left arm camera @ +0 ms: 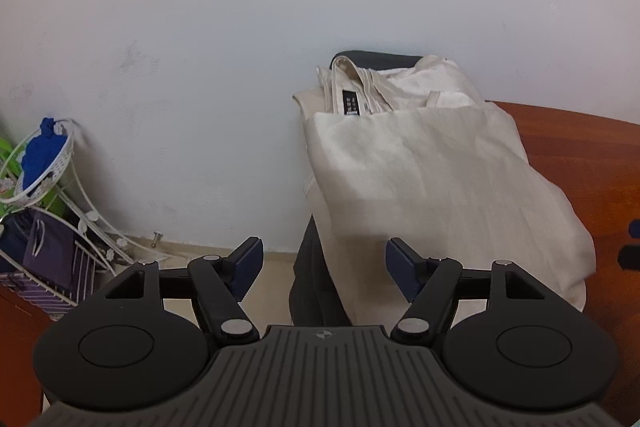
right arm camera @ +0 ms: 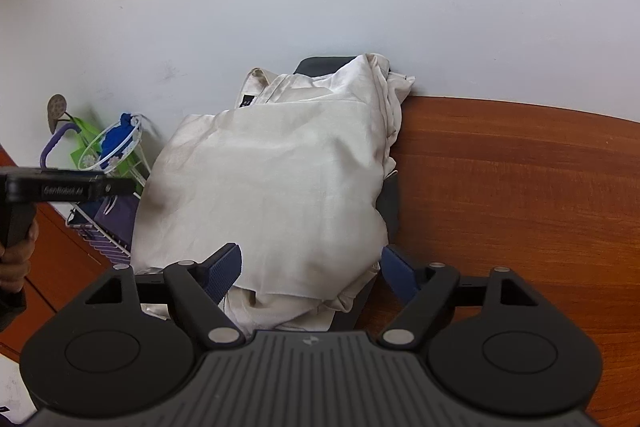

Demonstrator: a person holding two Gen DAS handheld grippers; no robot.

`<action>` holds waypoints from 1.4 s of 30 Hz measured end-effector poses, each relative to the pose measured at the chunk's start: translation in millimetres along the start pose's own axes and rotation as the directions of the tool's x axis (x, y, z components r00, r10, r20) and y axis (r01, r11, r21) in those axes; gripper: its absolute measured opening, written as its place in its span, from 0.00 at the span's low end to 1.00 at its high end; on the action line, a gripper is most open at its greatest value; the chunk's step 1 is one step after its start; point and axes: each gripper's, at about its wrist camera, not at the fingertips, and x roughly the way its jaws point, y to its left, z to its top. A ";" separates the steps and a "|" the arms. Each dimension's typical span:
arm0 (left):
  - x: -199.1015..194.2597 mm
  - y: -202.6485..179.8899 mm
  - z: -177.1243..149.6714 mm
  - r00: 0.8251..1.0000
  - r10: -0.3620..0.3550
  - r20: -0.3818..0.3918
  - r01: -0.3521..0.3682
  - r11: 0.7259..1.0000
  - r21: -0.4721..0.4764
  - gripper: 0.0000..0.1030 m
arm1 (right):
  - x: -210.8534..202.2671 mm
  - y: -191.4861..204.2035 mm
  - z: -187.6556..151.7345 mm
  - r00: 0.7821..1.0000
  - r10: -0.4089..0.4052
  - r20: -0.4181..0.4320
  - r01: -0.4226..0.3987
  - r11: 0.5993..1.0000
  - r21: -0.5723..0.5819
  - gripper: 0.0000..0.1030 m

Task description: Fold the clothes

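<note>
Cream garment (right arm camera: 272, 179) is heaped over a dark chair (right arm camera: 390, 203) pushed against the wooden table (right arm camera: 520, 187); the chair back pokes out above the cloth and the table runs off the chair's right side. I read it as a thin woven shirt or light jacket: a black neck label (left arm camera: 351, 103) shows near the chair top, with collar folds beside it.

Handling guess: light, soft and limp, no stiffness to lean on. It'll sag and slide off the chair if I tug one side only. The weave looks smooth, so a shallow pinch may slip; I'd bite a doubled edge or seam.

Left gripper (left arm camera: 324, 267) has its jaws spread wide and empty, hovering off the chair's left side, apart from the cloth. Right gripper (right arm camera: 310, 273) is also wide and empty, low in front of the chair, jaws straddling the bunched lower hem; can't tell if the pads touch fabric.

Plan: take the collar and shoulder line near the label with one claw and the hem with the other, then lift both together onto the table beside the chair to flatten it before any fold
</note>
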 end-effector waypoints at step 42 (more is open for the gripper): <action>-95.2 -168.3 -71.5 0.996 0.090 0.011 -0.087 0.982 -0.166 1.00 | -81.7 -42.0 -19.6 0.993 0.103 -0.051 -0.112 0.971 -0.212 0.99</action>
